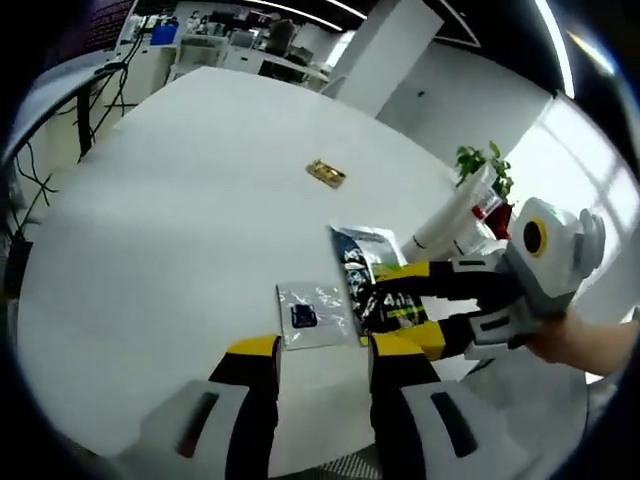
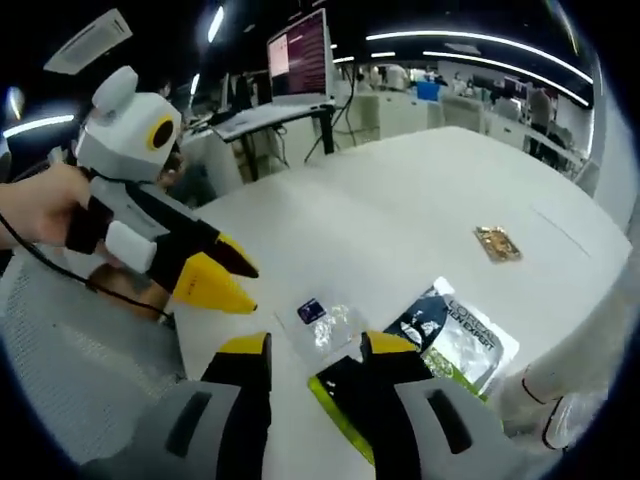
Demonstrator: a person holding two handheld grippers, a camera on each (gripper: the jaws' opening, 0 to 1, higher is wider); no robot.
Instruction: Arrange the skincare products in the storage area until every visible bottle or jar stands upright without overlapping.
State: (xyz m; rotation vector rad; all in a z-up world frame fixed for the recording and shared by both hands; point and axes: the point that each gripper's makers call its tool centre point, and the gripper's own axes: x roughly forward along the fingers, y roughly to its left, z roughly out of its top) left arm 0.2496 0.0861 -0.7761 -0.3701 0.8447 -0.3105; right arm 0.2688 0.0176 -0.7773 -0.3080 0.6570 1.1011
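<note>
Left gripper view: camera rides just above the near edge of the white desk (image 1: 180, 200), facing across it toward a pillar and far workstations. Black-and-green sachet (image 1: 375, 285) lies close ahead, just right of its own fingers (image 1: 255, 350).

Right gripper view: camera low at the desk (image 2: 420, 200) edge, facing across it toward a monitor and rows of workstations. The same sachet (image 2: 440, 340) lies just past its fingers (image 2: 390, 345), very close.

Shared: the sachet, the clear packet (image 1: 315, 315) (image 2: 325, 320) beside it, the small gold packet (image 1: 326, 173) (image 2: 497, 243) beyond it
</note>
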